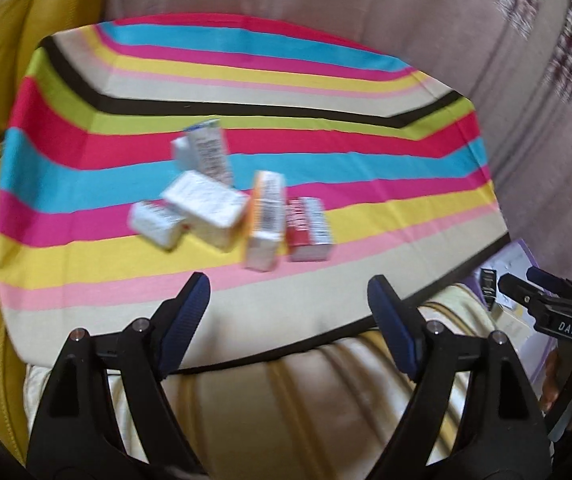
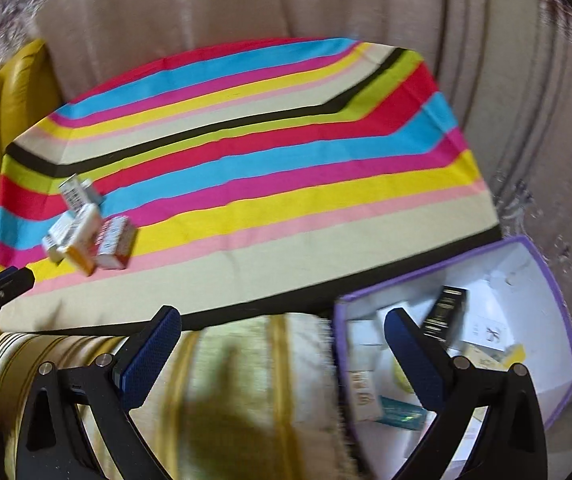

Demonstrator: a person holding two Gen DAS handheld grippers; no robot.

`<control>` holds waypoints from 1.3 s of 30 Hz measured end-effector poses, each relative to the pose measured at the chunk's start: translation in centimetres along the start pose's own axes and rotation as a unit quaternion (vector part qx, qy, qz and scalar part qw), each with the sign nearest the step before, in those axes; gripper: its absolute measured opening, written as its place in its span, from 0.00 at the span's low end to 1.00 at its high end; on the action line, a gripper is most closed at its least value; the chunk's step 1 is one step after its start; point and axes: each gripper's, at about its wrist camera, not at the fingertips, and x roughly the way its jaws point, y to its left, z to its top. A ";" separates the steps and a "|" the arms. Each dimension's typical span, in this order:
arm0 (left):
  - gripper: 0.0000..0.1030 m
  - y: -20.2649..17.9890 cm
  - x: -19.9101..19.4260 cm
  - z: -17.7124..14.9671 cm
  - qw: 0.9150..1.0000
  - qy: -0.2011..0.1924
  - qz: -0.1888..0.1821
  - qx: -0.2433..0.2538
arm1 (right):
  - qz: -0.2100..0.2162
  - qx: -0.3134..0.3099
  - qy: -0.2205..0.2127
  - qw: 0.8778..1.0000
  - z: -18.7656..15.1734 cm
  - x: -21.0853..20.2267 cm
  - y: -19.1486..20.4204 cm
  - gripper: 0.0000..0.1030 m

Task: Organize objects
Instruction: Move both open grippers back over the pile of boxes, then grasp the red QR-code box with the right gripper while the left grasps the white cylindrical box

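Observation:
Several small cartons lie in a loose heap on the striped cloth (image 1: pixel 325 168). Among them are a white carton (image 1: pixel 206 208), an orange-edged one (image 1: pixel 266 220) and a red one (image 1: pixel 309 228). My left gripper (image 1: pixel 289 284) hangs open and empty just short of the heap, above the cloth's near edge. In the right wrist view the same heap (image 2: pixel 86 228) sits far left on the cloth (image 2: pixel 286 184). My right gripper (image 2: pixel 282 314) is open and empty, its right finger over the purple-rimmed white box (image 2: pixel 541 280), which holds a black carton (image 2: pixel 445 312) and other packets.
A yellow leather seat (image 1: pixel 2 80) borders the cloth on the left, and a beige striped cushion (image 2: pixel 246 380) lies below its near edge. Pale curtain folds (image 2: pixel 286 0) hang behind. A person's hand (image 1: pixel 553 380) holds the other gripper at the right edge.

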 end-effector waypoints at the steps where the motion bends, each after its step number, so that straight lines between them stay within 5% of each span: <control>1: 0.81 0.8 -0.2 0.0 1.000 0.000 0.003 -0.005 | 0.003 -0.006 0.002 1.000 0.1 0.2 0.8 1.00; 15: 0.81 8.6 2.9 2.1 0.996 0.058 0.063 -0.011 | 0.019 -0.077 0.021 0.997 1.1 2.7 8.8 1.00; 25: 0.80 9.8 7.4 3.7 0.992 0.099 0.075 0.024 | 0.035 -0.109 0.030 0.993 2.2 4.9 12.3 1.00; 30: 0.73 9.9 8.4 4.2 0.992 0.096 0.069 0.040 | 0.035 -0.113 0.033 0.992 2.9 6.1 13.7 1.00; 34: 0.52 9.9 9.1 4.3 0.992 0.102 0.060 0.045 | 0.038 -0.120 0.039 0.991 3.6 7.4 15.0 1.00; 39: 0.52 10.2 8.4 4.2 0.993 0.087 0.065 0.038 | 0.038 -0.126 0.047 0.990 4.1 8.9 16.3 0.98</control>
